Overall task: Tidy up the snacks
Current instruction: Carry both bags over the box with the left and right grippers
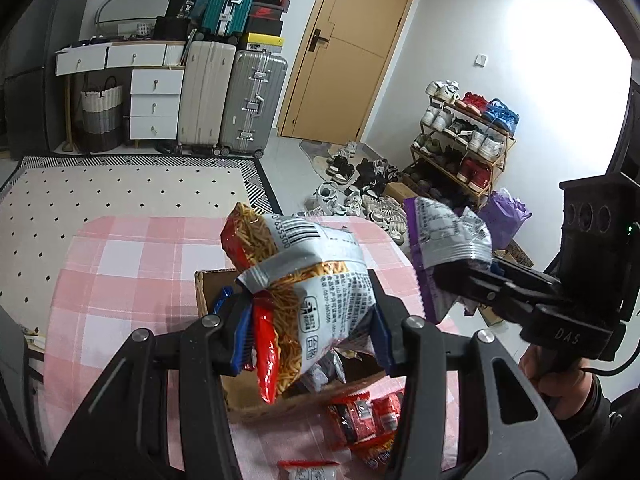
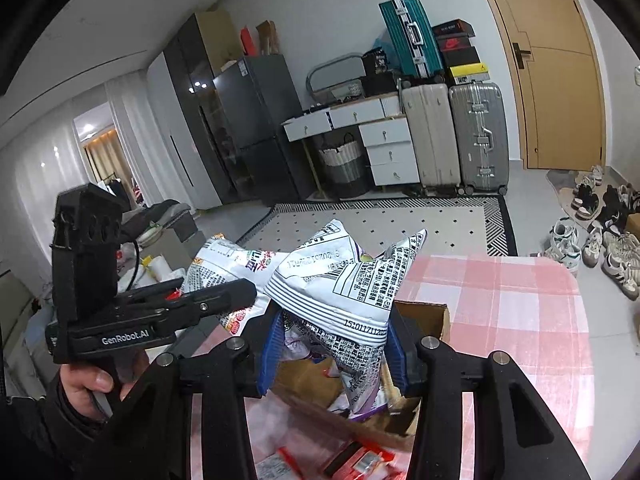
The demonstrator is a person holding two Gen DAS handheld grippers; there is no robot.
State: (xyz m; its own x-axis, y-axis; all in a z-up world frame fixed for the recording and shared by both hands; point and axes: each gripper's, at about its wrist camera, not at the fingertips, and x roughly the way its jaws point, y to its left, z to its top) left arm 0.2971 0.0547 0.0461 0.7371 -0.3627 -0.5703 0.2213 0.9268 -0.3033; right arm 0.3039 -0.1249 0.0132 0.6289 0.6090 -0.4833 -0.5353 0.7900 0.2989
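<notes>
My left gripper is shut on a red and silver noodle snack bag, held in the air over an open cardboard box. In the same view my right gripper comes in from the right, shut on a purple and silver snack bag. The right wrist view shows my right gripper pinching that purple and silver bag above the cardboard box. There my left gripper holds the noodle bag at the left. More bags lie inside the box.
The box stands on a table with a pink checked cloth. Several red snack packs lie on the cloth in front of the box. Beyond the table are a dotted rug, suitcases, a shoe rack and shoes on the floor.
</notes>
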